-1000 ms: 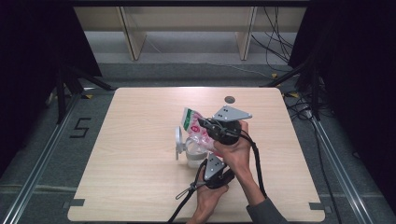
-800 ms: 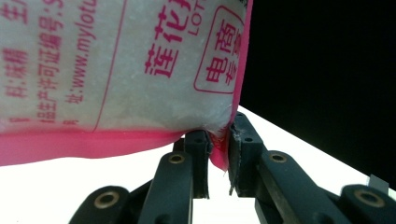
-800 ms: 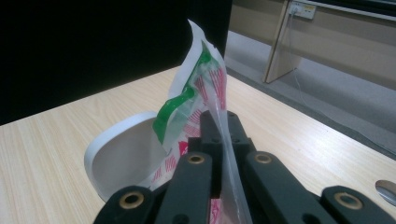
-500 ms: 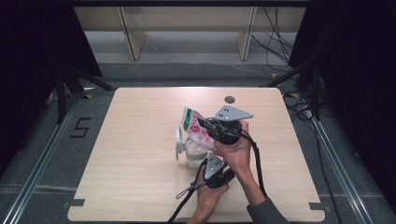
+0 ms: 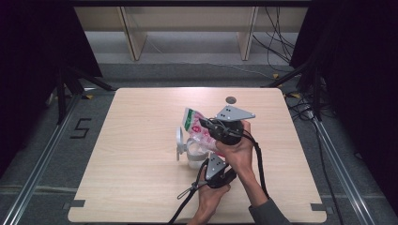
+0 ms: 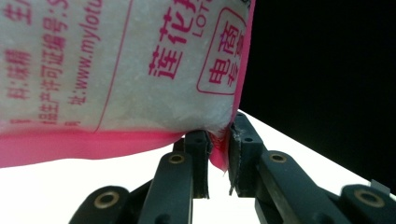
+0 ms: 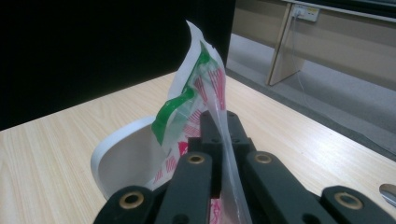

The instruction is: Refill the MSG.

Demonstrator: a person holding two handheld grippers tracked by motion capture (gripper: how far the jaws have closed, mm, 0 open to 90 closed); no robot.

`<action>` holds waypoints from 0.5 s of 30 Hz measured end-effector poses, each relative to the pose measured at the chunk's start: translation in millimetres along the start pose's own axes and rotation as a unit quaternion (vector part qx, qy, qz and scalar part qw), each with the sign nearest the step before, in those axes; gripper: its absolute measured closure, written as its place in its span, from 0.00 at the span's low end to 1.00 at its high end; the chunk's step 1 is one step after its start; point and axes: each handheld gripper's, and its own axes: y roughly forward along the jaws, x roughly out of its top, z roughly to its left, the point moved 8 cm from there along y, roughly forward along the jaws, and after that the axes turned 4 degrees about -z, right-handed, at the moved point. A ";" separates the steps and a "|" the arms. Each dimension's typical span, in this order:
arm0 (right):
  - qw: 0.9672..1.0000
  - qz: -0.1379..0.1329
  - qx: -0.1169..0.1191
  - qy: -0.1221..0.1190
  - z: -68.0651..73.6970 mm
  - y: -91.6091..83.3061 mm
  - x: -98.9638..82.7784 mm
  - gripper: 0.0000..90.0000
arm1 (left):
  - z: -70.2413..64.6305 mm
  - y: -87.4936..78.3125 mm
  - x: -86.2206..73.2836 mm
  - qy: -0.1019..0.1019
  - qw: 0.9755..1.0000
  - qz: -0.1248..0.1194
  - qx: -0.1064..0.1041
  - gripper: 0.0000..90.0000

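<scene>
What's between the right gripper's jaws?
The bag's clear edge: in the right gripper view the right gripper is clamped shut on it, with the white container just behind the bag.

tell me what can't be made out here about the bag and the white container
- What the white container holds: in the high view the bag and right gripper cover its mouth.
- Whether the bag is open: its top edge, seen end-on in the right gripper view, runs behind the jaws.
- The bag's full print: cut off by the top and left edges in the left gripper view.
- Left gripper: whether the pads press the bag's pink corner is unclear.
</scene>
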 end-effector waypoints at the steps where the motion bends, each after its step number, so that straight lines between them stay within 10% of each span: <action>1: 1.000 0.001 -0.001 0.001 0.2 -0.1 -0.3 1.00 | -0.1 0.1 -0.1 0.000 1.000 0.000 -0.001 0.88; 15: 1.000 0.005 -0.002 0.012 1.7 -0.1 -1.6 1.00 | 1.3 1.4 -0.5 0.005 1.000 0.002 -0.001 0.88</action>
